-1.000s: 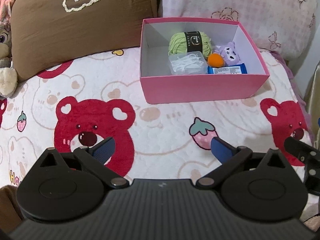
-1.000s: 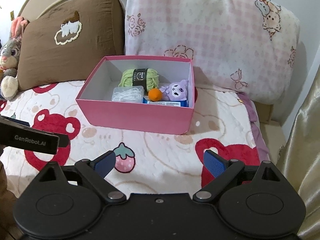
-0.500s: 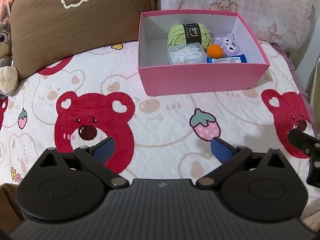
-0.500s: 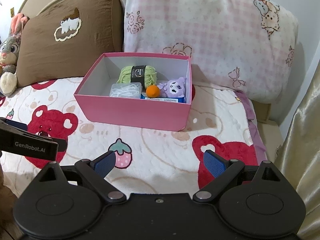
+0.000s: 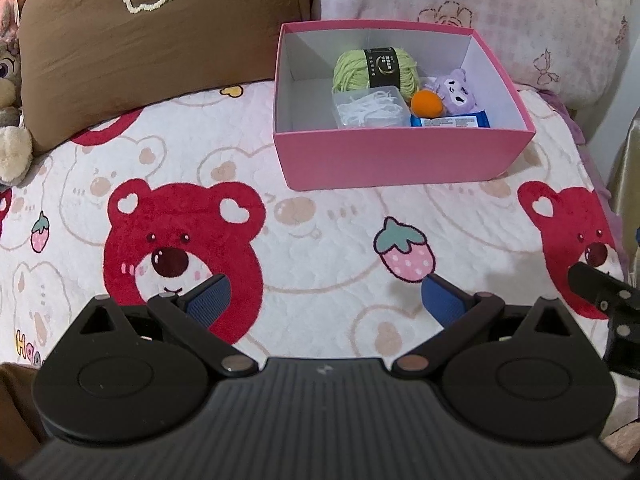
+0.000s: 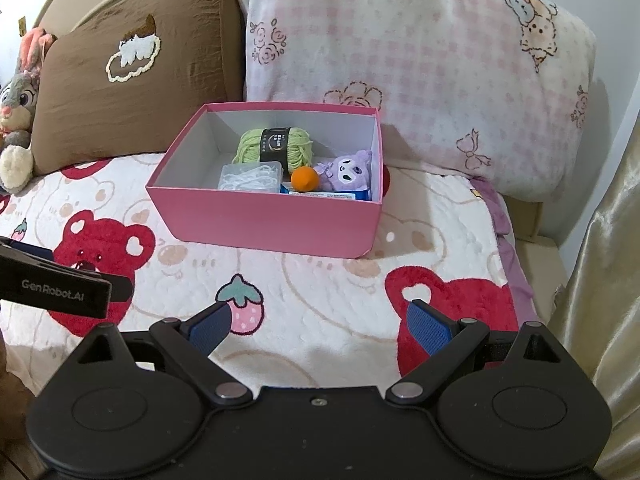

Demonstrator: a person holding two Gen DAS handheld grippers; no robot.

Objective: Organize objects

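Note:
A pink box [image 5: 400,158] [image 6: 264,220] stands on the bear-print blanket near the pillows. Inside lie a green yarn ball [image 5: 374,68] [image 6: 274,146], a clear tub of white string [image 5: 370,112] [image 6: 250,178], an orange ball [image 5: 427,103] [image 6: 305,178], a purple plush [image 5: 458,90] [image 6: 348,170] and a blue packet [image 5: 450,121] [image 6: 328,195]. My left gripper [image 5: 326,300] hangs open and empty over the blanket, well short of the box. My right gripper [image 6: 318,326] is likewise open and empty, to the box's near right.
A brown pillow [image 5: 140,36] [image 6: 132,80] and a pink checked pillow [image 5: 500,12] [image 6: 420,60] lean behind the box. A grey rabbit plush [image 6: 18,120] sits far left. The bed's edge and a gold curtain [image 6: 600,280] lie at the right.
Both grippers drew back a little and then drifted slightly; the box shifts only a bit in each view. Both stay open and empty.

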